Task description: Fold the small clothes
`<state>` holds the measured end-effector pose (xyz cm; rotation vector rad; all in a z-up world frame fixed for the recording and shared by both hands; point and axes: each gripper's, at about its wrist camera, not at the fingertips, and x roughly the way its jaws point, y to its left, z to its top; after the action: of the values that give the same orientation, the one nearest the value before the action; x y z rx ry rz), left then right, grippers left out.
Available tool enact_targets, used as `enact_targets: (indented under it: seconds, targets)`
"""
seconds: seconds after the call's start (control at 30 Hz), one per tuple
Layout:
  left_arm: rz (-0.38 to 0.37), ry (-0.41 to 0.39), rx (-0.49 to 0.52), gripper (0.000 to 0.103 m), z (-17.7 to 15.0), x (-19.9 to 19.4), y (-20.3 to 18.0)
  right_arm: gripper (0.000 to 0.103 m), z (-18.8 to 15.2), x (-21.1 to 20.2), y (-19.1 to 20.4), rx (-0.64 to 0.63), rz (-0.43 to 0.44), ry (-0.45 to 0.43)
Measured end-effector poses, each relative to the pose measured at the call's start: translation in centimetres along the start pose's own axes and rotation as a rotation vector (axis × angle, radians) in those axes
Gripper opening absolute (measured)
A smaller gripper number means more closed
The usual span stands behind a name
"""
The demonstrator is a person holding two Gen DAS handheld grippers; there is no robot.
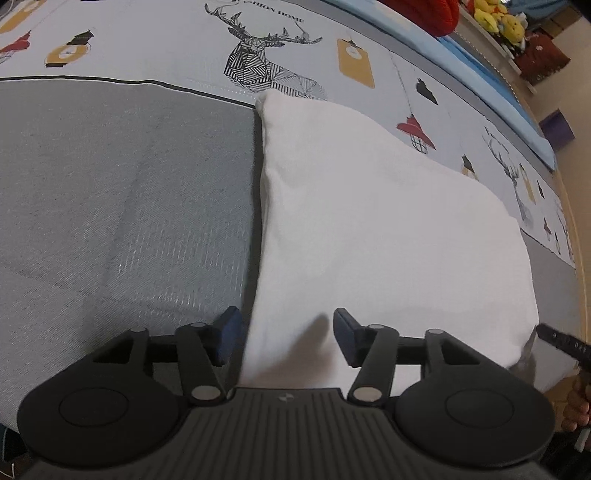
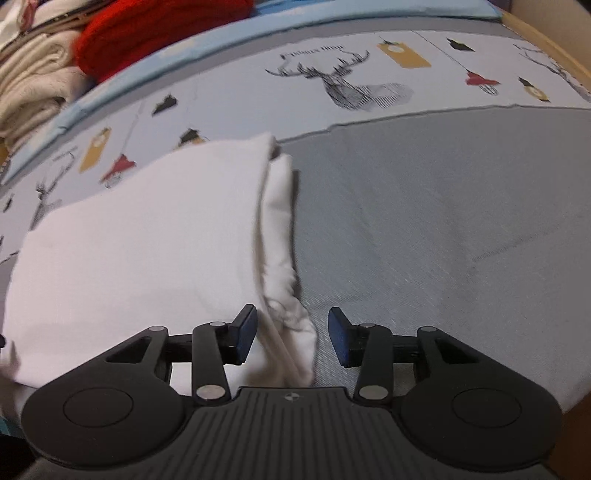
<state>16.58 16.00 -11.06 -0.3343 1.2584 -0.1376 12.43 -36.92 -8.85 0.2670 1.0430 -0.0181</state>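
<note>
A white folded garment lies flat on the bed, its left edge straight. My left gripper is open at the garment's near left corner, with the cloth edge between the spread fingers. In the right wrist view the same garment shows layered folded edges on its right side. My right gripper is open at the near right corner, the cloth's layered edge lying between its fingers. The tip of the right gripper shows at the right edge of the left wrist view.
The bed has a grey sheet and a printed band with deer and lanterns. A red knit item and stacked cream clothes lie at the far left. A wooden bed edge runs at the far right.
</note>
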Motion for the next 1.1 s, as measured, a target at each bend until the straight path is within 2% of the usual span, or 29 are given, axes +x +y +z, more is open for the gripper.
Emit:
enact_targets:
  seconds: [0.07,0.2,0.3,0.43,0.67,0.87,1.0,1.1]
  targets:
    - [0.010,-0.004,-0.021,0.062,0.2,0.2,0.0,0.044,0.1,0.5,0.5,-0.017,0.011,0.014]
    - [0.010,0.002,-0.085,0.062,1.7,1.1,0.4,0.044,-0.1,2.3,1.4,-0.080,-0.047,0.082]
    - [0.003,0.025,-0.133,0.062,2.5,2.0,0.9,0.050,-0.4,3.4,1.4,-0.090,-0.094,0.143]
    - [0.002,0.045,-0.149,0.062,3.4,3.1,1.0,0.050,-0.1,3.1,1.1,-0.081,-0.076,0.129]
    - [0.015,0.043,-0.111,0.062,4.0,4.3,0.0,0.050,0.5,2.0,0.4,-0.038,-0.049,0.074]
    - [0.021,0.023,-0.078,0.061,4.3,4.6,-0.7,0.050,1.4,-0.1,-0.1,0.011,-0.061,-0.075]
    - [0.017,0.021,-0.041,0.049,4.2,4.7,-1.1,0.050,1.9,-1.1,-1.6,0.092,-0.079,-0.144]
    - [0.013,0.024,-0.017,0.035,4.1,4.8,-1.4,0.050,2.1,-1.2,-2.1,0.113,-0.099,-0.159]
